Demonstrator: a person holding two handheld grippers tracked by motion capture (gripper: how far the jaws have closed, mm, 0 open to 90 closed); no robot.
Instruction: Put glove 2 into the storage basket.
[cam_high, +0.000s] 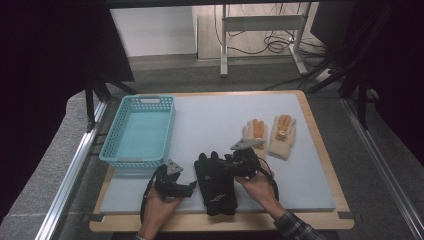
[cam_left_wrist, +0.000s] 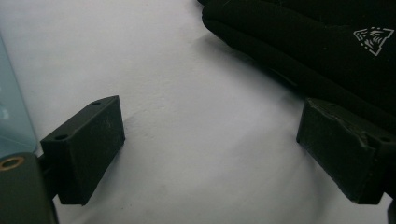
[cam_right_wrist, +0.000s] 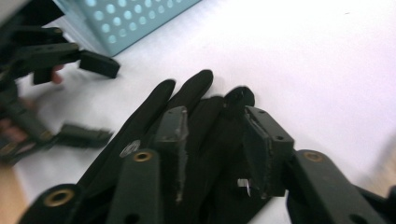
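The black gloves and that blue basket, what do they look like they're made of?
The black gloves look like a matte, soft fabric, perhaps fleece or knit: no sheen, padded fingers, a small pale printed logo. The blue basket looks like moulded plastic: smooth, slightly glossy walls pierced with regular holes.

Setting: lab recording bay. Padded table (cam_high: 310, 150) within aluminium rails (cam_high: 70, 180), black curtains (cam_high: 45, 75), loose cables (cam_high: 275, 45) on floor, desk frame (cam_high: 260, 22) behind.

Right tongs (cam_right_wrist: 212, 140) parted over black gloves (cam_right_wrist: 187, 100), blue basket (cam_right_wrist: 135, 18) behind
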